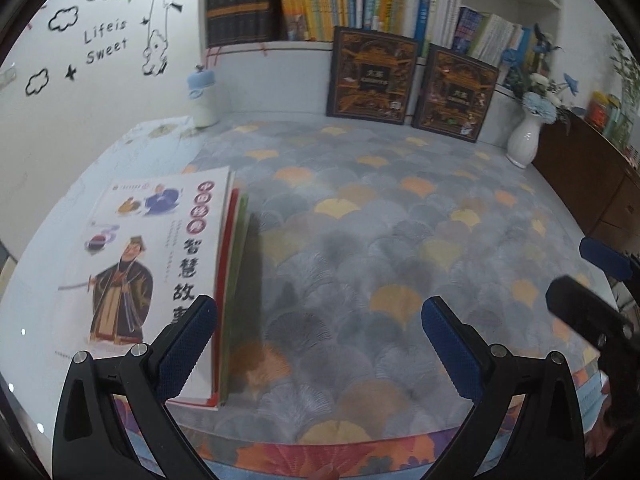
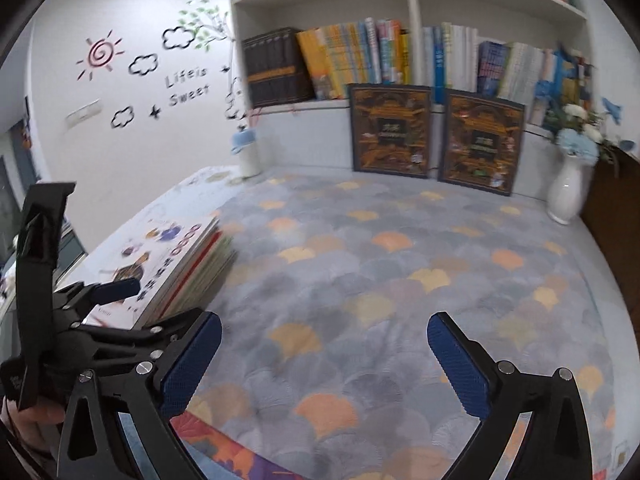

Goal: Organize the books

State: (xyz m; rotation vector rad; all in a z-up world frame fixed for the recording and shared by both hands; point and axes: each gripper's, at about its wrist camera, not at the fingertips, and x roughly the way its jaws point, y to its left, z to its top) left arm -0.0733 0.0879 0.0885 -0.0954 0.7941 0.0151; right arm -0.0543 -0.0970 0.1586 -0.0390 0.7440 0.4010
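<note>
A stack of books (image 1: 160, 264) lies flat at the table's left, a white cover with a robed figure on top and red and green books under it. My left gripper (image 1: 320, 340) stands open beside the stack's near right corner; its left finger (image 1: 188, 344) overlaps that corner and nothing is between the pads. My right gripper (image 2: 324, 356) is wide open over bare cloth, to the right of the stack (image 2: 180, 264). In the right wrist view a blue fingertip (image 2: 116, 290) of the left gripper hangs over the stack. Two dark ornate books (image 1: 370, 76) (image 1: 454, 92) lean upright against the shelf base.
A white bookshelf (image 2: 408, 32) full of upright books spans the back. A blue-capped white bottle (image 1: 204, 100) stands at the back left, and a white vase with flowers (image 1: 524, 140) at the back right. A fan-patterned cloth (image 2: 360, 280) covers the table; a dark cabinet (image 1: 592, 176) flanks the right.
</note>
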